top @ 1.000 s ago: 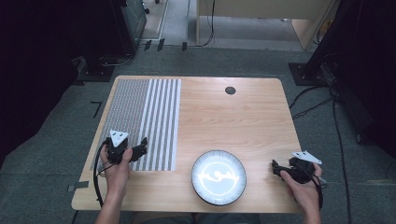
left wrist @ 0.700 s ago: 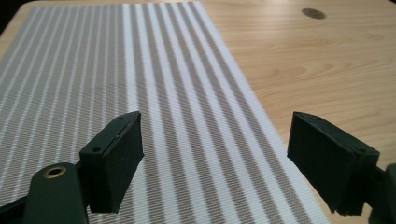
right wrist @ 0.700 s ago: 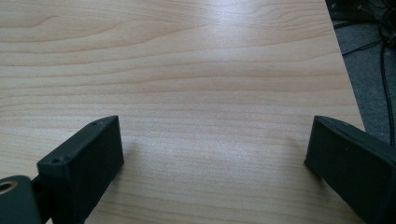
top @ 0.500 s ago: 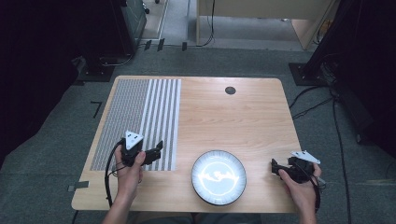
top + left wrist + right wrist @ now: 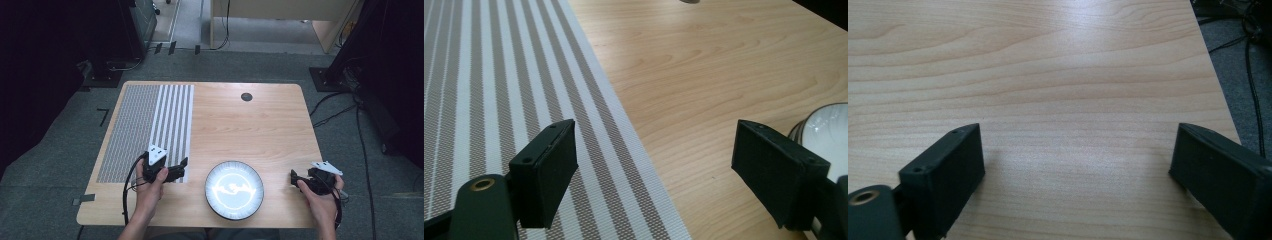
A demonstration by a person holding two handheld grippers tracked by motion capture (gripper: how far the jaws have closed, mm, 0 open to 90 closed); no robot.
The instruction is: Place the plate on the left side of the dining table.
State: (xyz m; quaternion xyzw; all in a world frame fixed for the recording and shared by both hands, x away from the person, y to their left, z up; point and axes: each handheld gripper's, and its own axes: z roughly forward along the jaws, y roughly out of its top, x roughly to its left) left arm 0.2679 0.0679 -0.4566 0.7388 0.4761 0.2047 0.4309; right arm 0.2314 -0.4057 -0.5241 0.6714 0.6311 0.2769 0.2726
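Observation:
My left gripper (image 5: 181,170) hovers over the near right corner of a grey-and-white striped placemat (image 5: 145,130), pointing right toward a dark-rimmed white plate (image 5: 209,180) near the table's front edge. Its jaws are open and empty; in the left gripper view (image 5: 659,170) the placemat (image 5: 499,75) lies under the left jaw and the plate (image 5: 824,120) shows by the right jaw. My right gripper (image 5: 294,178) rests at the table's front right, right of the plate. Its jaws (image 5: 1075,172) are wide open over bare wood and have just been closing a little, with nothing between them.
The wooden table (image 5: 250,130) has a round dark cable hole (image 5: 246,96) near its far edge. Cables (image 5: 360,130) run over the grey floor to the right. The table's right edge (image 5: 1215,85) lies close beside the right gripper.
My left hand has carried its gripper rightward along the placemat's near edge, closer to the plate. The right hand and the plate have stayed in place.

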